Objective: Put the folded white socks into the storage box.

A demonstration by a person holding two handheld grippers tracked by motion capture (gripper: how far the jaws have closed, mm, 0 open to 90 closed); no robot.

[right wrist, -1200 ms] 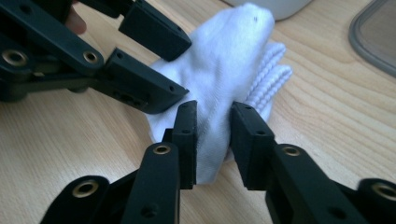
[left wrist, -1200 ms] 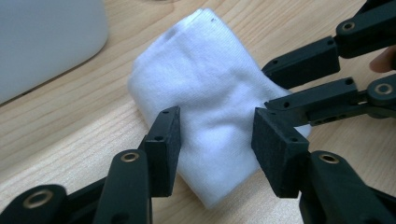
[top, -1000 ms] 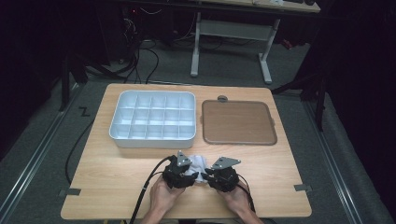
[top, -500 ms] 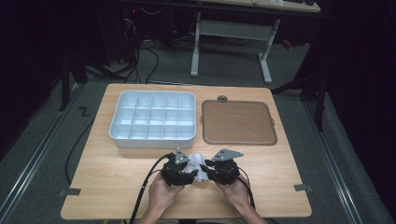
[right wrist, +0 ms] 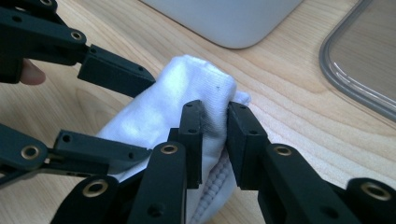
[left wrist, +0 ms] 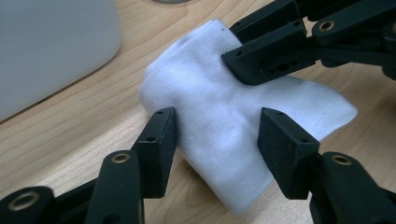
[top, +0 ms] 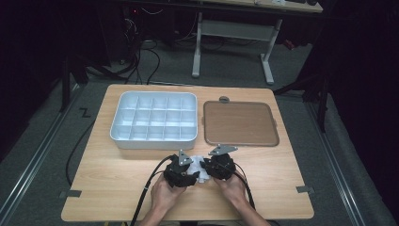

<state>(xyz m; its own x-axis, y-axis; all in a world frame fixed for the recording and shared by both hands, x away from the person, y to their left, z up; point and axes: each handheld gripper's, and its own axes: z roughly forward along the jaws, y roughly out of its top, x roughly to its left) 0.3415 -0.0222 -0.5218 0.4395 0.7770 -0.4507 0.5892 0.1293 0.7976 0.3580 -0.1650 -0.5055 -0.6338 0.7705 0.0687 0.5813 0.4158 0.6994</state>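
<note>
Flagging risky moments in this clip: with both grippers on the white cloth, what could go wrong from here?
The right gripper pinches only a thin fold of the white cloth near its edge, so that fold could slip out when pulled. The left gripper straddles the cloth with its jaws apart, one pad touching at most, so the bundle may unroll or drag across the table. The divided tray sits close behind; a forward move could bump it.
</note>
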